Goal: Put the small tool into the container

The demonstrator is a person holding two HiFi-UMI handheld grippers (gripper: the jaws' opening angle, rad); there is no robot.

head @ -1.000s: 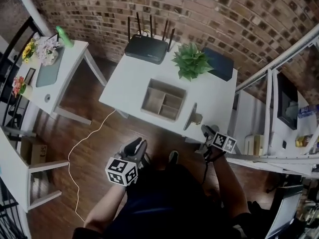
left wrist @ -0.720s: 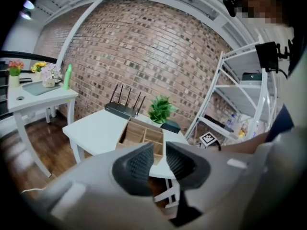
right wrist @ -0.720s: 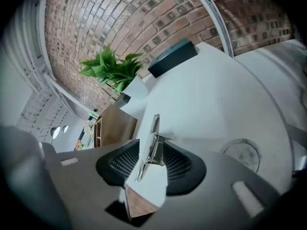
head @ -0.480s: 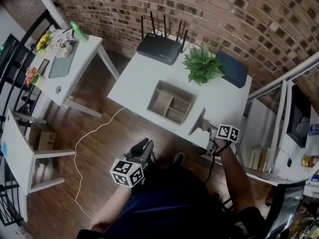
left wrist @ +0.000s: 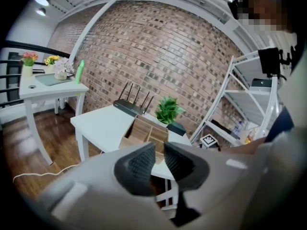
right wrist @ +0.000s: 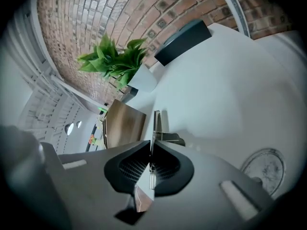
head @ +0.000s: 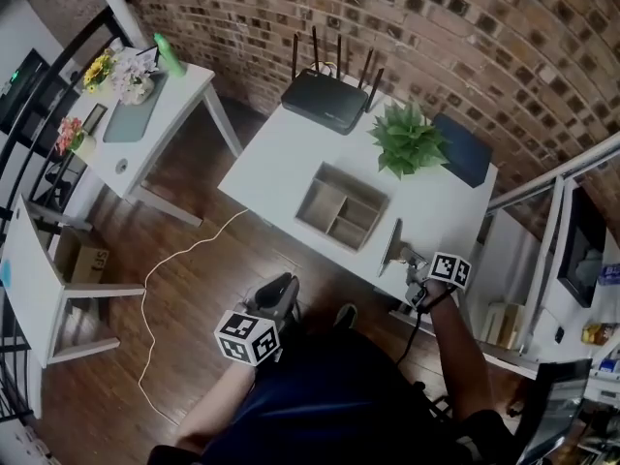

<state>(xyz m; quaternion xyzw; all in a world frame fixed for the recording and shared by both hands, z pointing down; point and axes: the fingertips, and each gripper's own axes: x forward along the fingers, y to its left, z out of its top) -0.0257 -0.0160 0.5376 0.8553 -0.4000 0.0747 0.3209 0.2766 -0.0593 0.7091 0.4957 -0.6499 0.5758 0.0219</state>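
Observation:
The small tool (head: 391,244) is a thin flat metal strip lying at the front right edge of the white table (head: 276,153). My right gripper (head: 408,258) is at its near end. In the right gripper view the jaws have just been closing and the right gripper (right wrist: 151,150) now stands shut on the tool's blade (right wrist: 156,122). The wooden container (head: 309,202), divided into compartments, sits in the middle of the table, left of the tool, and shows as the container (right wrist: 123,123) beyond the jaws. My left gripper (head: 278,288) hangs below the table edge over the floor; the left gripper (left wrist: 159,152) holds nothing, its jaws slightly apart.
A black router (head: 325,101), a green potted plant (head: 408,139) and a dark notebook (head: 463,151) line the table's far side. A second white table (head: 145,114) with flowers stands to the left, a metal shelf (head: 547,250) to the right. A white cable (head: 184,258) trails across the wooden floor.
My right gripper has come down to the tool's near end and its jaws have closed on the blade. The left gripper has stayed about where it was.

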